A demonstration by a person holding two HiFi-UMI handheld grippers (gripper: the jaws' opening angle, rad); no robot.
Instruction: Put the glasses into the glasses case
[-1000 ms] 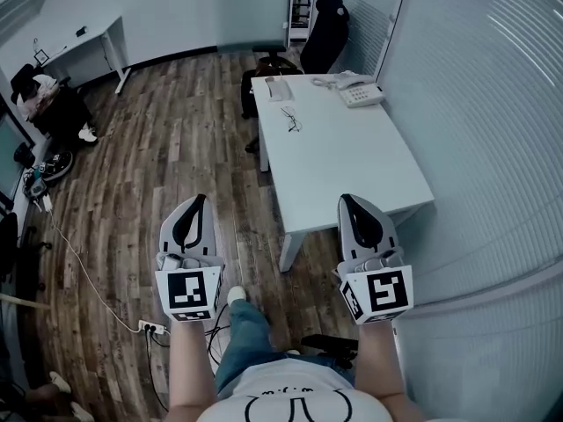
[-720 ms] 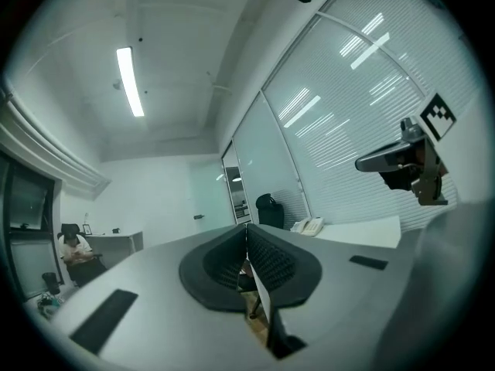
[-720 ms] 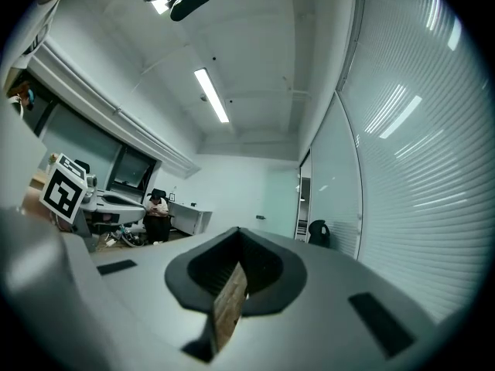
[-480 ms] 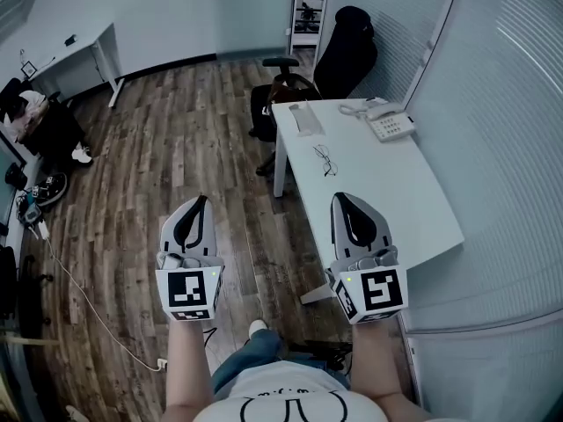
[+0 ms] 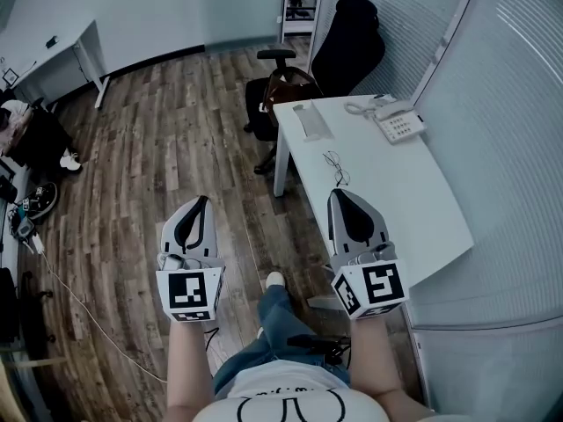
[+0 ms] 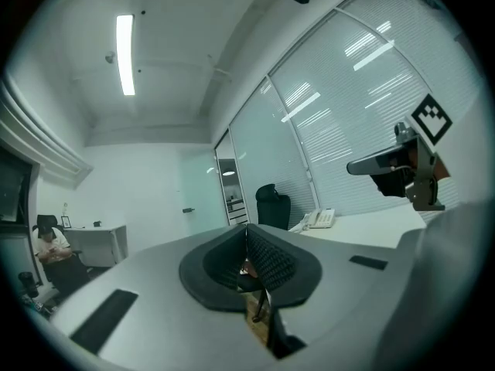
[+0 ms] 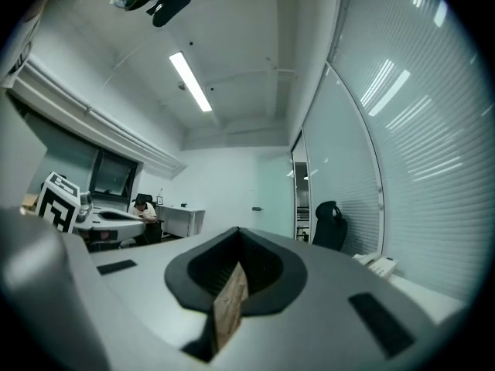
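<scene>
- The left tool [image 5: 201, 203] is held level over the wooden floor [image 5: 158, 148], left of the worktop [image 5: 396, 200]. The person's jeans-clad leg [image 5: 277, 323] shows below, between the two tools.
- In the left gripper view, the left tool [image 6: 246, 229] is clenched: its dark pads meet along one thin seam and hold nothing.
- The right tool [image 5: 339, 198] is also level. In the head view it hangs over the near left edge of the worktop, side by side with the left tool and well apart from it.
- In the right gripper view, the right tool [image 7: 237, 235] is clenched and empty too, its pads pressed together.
- The glasses [image 5: 336, 167] lie on the white worktop just beyond the right tool's tip, not touching it. Whether their arms are folded is too small to tell.
- The glasses case [image 5: 310, 120], a flat grey oblong, lies farther along the worktop near its far left corner, apart from the glasses. Whether it is open or shut cannot be made out.
- A white telephone [image 5: 398, 123] sits at the far right corner of the worktop with its cord curling towards the case.
- A black office chair [image 5: 347, 47] stands just past the worktop's far end.
- A seated person [image 6: 50, 244] shows small at the left edge of the left gripper view.
</scene>
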